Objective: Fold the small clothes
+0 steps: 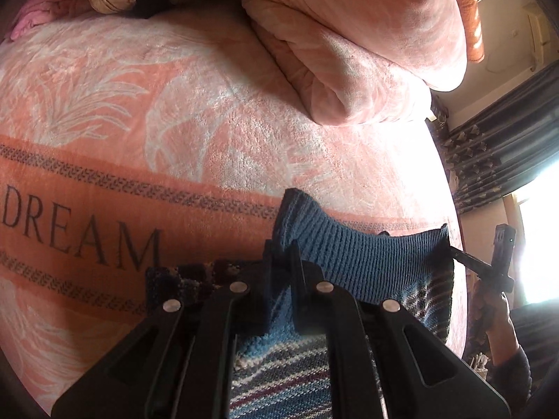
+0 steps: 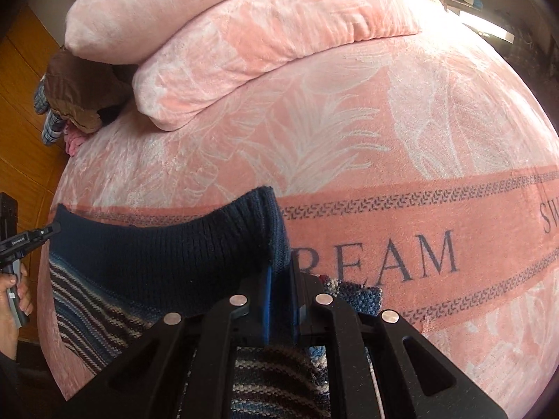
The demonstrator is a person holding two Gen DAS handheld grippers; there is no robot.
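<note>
Nearest the left wrist camera, the left hand-held gripper (image 1: 281, 256) had its two fingers drawn nearly together, pinching one end of the blue ribbed band of a small striped knit sweater (image 1: 360, 262), whose striped body hung down between the linkage arms at 6 o'clock. The band stretched taut toward 3 o'clock, where the right hand-held gripper (image 1: 450, 249) clamped its other end, a hand (image 1: 498, 314) on the handle below it. In the right wrist view the right hand-held gripper (image 2: 281, 272) likewise had its fingers pressed close on the knit band's edge, the sweater (image 2: 167, 262) spanning toward 9 o'clock, where the left hand-held gripper (image 2: 52, 228) gripped the far corner, held by a hand (image 2: 14, 293). Beneath the garment lay the bed's pink fleece blanket (image 2: 349, 139) with its feather pattern and the letters "DREAM" on an orange stripe. Farther off, at 12 o'clock, a folded pink quilt (image 2: 223, 52) was piled on the bed, with rumpled brown clothes (image 2: 77, 94) beside it at 10 o'clock.
</note>
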